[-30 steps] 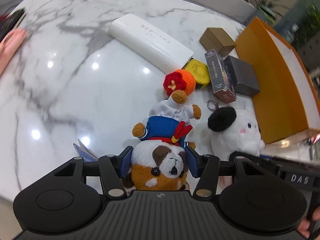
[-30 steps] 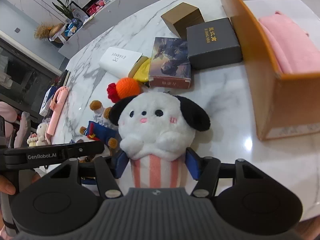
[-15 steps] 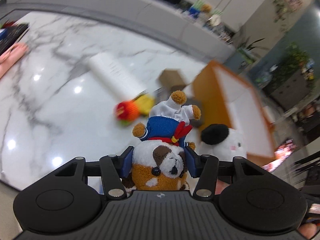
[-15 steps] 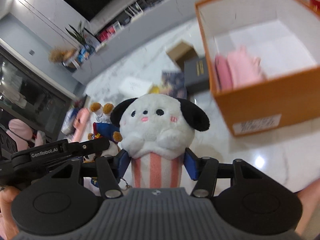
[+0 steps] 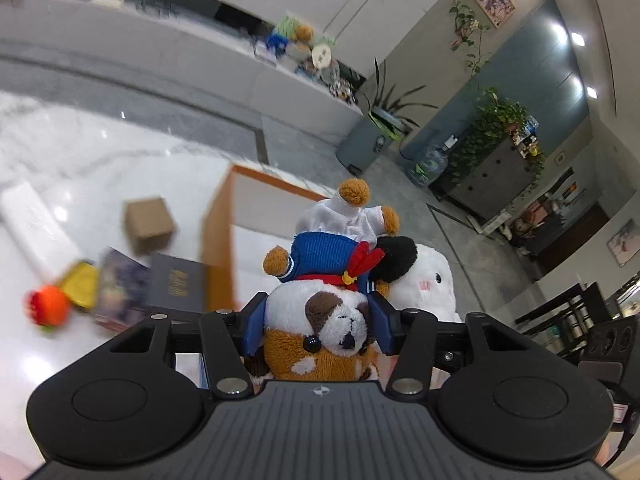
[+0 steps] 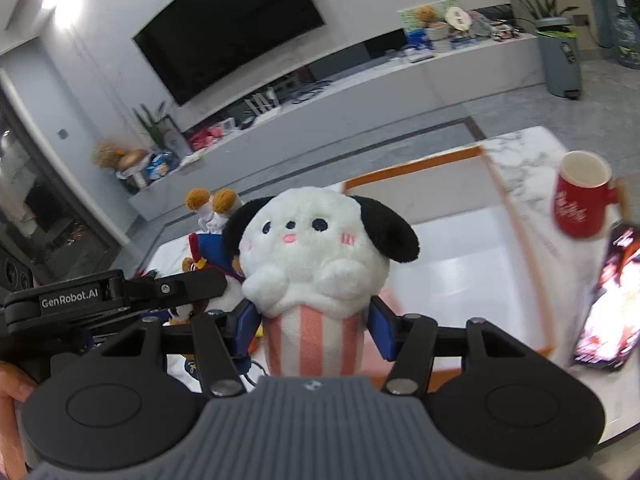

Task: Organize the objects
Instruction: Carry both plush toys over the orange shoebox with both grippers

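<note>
My left gripper [image 5: 318,326] is shut on a brown-and-white plush dog [image 5: 324,320] in a blue sailor top, held upside down by its head in the air. The right gripper [image 6: 312,324] is shut on a white plush puppy [image 6: 316,240] with black ears, clamped at its pink-striped base. The two toys hang side by side; the puppy [image 5: 424,280] shows just right of the dog, and the dog [image 6: 208,240] shows left of the puppy. Ahead and below stands the open orange box [image 6: 496,176] with a white inside [image 5: 216,236].
On the marble table [image 5: 100,168] left of the box lie a brown carton [image 5: 150,224], a dark gift box [image 5: 176,284], a picture card box [image 5: 118,284], a yellow item [image 5: 80,284], an orange knitted ball [image 5: 50,306] and a white pack [image 5: 32,224]. A red mug [image 6: 580,204] and a lit phone [image 6: 608,304] sit right of the box.
Both grippers have risen off the table with their toys and tilted up, swinging towards the orange box. The table items have slid down and left in the left view.
</note>
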Available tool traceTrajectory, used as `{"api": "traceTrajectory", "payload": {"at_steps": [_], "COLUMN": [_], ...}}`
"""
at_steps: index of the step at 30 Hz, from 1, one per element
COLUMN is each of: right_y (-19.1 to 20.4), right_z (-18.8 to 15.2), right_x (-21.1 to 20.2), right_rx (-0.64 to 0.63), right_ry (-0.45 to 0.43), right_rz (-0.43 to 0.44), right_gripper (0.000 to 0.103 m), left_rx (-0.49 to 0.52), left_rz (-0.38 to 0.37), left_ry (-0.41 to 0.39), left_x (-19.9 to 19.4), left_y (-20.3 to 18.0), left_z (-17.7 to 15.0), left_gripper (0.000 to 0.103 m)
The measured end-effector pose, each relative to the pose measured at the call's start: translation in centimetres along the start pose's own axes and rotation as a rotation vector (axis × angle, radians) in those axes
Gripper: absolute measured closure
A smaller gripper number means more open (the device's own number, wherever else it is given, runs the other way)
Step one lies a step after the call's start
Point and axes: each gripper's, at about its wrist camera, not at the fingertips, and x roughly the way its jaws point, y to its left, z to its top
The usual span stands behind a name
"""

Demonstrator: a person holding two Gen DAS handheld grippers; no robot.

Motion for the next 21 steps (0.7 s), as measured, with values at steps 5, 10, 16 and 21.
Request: {"api": "traceTrajectory", "payload": {"at_steps": [5,10,16,21], "right_y": [-4.4,-8.3,-10.4,-9.8], "right_z": [2.4,4.4,4.9,4.0], "right_x": [1.4,3.5,6.6,9.1], "right_rx": [0.026,0.049,0.036,-0.002], "right_ry": [0.063,0.196,0.335,0.412], "right_rz": [-0.099,-0.145,-0.185,-0.22], "right_gripper": [0.044,0.044,0.044,0.044], "left_rx": [-0.062,-0.115,-0.144,-0.102], "left_rz": [-0.012,-0.02,-0.007,0.064], "left_ry": [0.1,0.192,0.27,0.301], "left_x": [6.6,11.6,13.6,13.9], "left_y": [-0.3,0.2,1.8,2.2], "left_z": [0.1,-0.2,-1.3,-1.5], "left_gripper": [0.043,0.043,0.043,0.043]}}
